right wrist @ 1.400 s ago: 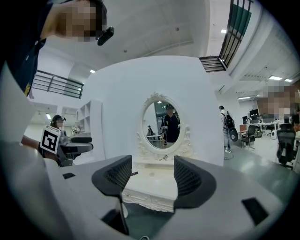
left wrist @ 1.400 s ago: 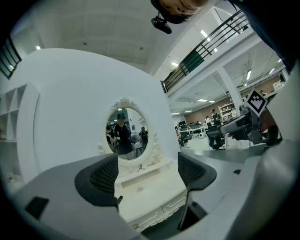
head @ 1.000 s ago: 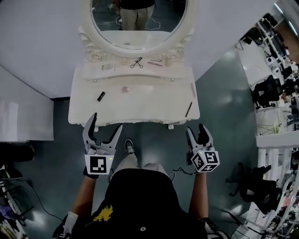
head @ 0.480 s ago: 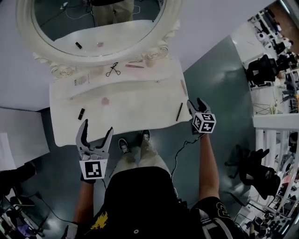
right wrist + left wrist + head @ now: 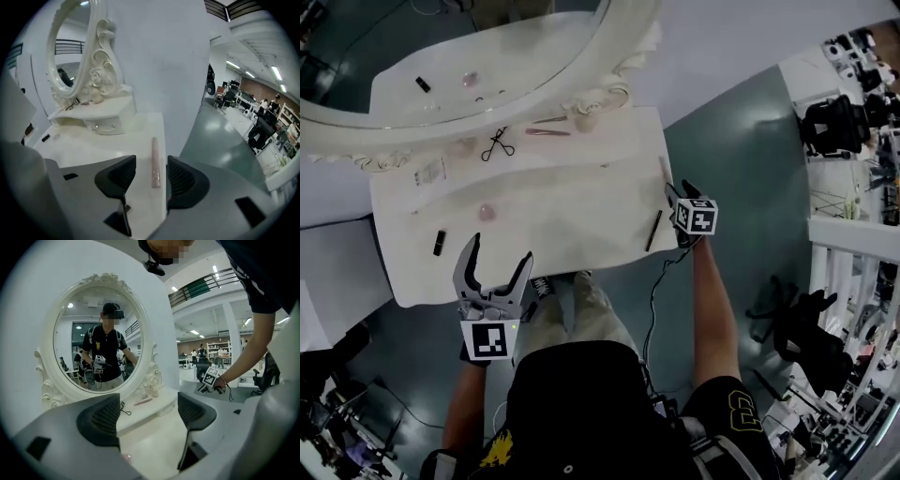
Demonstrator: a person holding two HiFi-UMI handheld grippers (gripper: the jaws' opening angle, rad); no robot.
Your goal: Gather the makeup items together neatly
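A slim pink tube (image 5: pixel 154 161) lies along the right edge of the white dressing table (image 5: pixel 581 202). My right gripper (image 5: pixel 151 176) straddles it. Its jaws have just been closing, with the tube between them and a gap on both sides. In the head view that gripper (image 5: pixel 678 193) points down at the table's right edge. My left gripper (image 5: pixel 499 253) hangs open and empty over the front edge. Scattered on the table are a black lipstick (image 5: pixel 439 242), a round pink item (image 5: pixel 486 213), a black pencil (image 5: pixel 653 231), an eyelash curler (image 5: pixel 497 143) and a pink stick (image 5: pixel 547 132).
An oval mirror (image 5: pixel 101 343) in an ornate white frame stands at the back of the table and reflects a person. A small white packet (image 5: pixel 429 172) lies on the raised shelf. A grey-green floor (image 5: pixel 741 169) lies to the right, with office chairs and desks beyond.
Both grippers have moved forward from in front of the table. The right one dropped to the table's right edge over the pink tube, and the left one reached the front edge.
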